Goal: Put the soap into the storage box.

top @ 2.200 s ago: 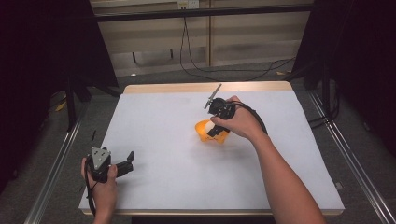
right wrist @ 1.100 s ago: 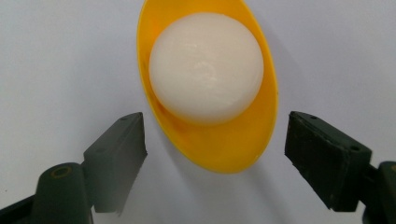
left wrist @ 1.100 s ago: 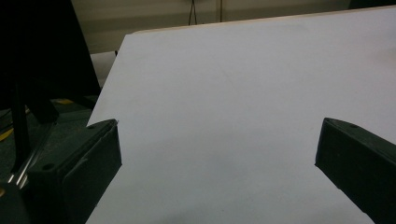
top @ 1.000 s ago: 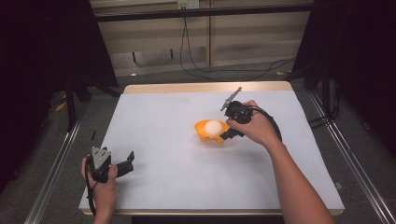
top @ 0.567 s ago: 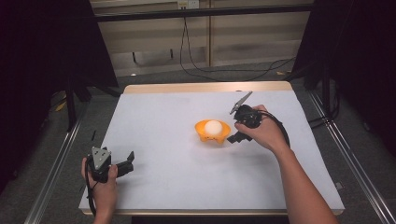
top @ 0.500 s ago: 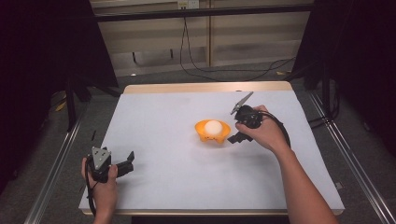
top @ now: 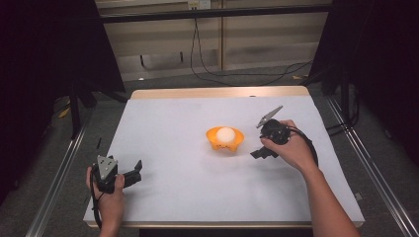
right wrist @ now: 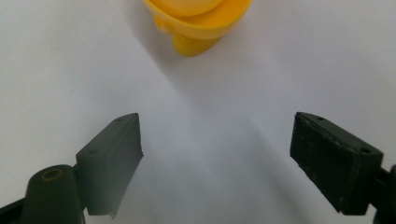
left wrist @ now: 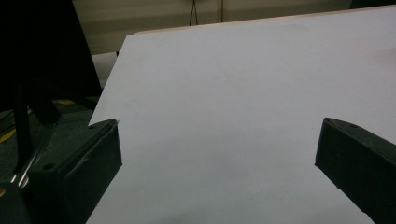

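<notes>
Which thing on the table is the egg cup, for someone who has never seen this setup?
Start at the white table and look near its middle, just left of the right gripper. The orange cup sits there holding a white ball, the sole coloured item on the surface.

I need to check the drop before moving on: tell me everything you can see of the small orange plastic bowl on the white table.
The small orange plastic bowl is glossy, shallow and round, with small tabs at its rim and a stubby foot below. It stands upright near the middle of the white table, resting on the surface. A pale round ball sits inside it. Nothing else touches it: the right gripper is open and apart from it on its right, pointing toward it.
</notes>
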{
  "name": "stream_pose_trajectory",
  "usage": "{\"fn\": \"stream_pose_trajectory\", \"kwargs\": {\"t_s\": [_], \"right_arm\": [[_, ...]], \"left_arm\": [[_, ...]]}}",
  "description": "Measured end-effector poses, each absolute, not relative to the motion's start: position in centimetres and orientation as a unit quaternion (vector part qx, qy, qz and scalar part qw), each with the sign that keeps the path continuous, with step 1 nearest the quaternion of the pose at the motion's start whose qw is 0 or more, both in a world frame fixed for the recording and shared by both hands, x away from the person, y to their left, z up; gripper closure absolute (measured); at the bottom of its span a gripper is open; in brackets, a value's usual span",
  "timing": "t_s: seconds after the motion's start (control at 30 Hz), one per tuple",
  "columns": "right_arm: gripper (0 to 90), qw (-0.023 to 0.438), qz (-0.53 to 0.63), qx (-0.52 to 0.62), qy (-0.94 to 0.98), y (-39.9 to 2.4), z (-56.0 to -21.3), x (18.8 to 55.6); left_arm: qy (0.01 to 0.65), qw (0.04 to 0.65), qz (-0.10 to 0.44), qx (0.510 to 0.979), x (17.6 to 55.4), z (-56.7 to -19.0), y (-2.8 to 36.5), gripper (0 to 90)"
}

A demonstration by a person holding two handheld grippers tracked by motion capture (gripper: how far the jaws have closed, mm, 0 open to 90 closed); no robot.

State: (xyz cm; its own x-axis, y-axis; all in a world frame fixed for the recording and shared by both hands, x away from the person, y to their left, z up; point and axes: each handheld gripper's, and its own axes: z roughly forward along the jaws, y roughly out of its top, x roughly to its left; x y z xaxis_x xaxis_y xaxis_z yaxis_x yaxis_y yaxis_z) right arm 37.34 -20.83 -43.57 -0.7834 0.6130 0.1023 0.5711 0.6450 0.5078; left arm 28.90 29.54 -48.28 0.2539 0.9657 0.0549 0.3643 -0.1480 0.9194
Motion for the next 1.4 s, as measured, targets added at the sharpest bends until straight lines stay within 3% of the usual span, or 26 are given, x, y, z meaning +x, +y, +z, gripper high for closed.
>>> {"fn": "stream_pose_trajectory", "kwargs": {"t_s": [0.67, 1.4], "right_arm": [[0.1, 0.067, 0.314, 0.373, 0.871, -24.8, -44.5, 33.6], [0.0, 0.108, 0.347, 0.429, 0.827, -29.6, -46.5, 28.5]], "left_arm": [[0.496, 0.422, 0.356, 0.670, 28.9, -48.3, 29.6, 0.2], [0.496, 0.421, 0.360, 0.668, 28.8, -48.3, 29.5, 0.2]]}}
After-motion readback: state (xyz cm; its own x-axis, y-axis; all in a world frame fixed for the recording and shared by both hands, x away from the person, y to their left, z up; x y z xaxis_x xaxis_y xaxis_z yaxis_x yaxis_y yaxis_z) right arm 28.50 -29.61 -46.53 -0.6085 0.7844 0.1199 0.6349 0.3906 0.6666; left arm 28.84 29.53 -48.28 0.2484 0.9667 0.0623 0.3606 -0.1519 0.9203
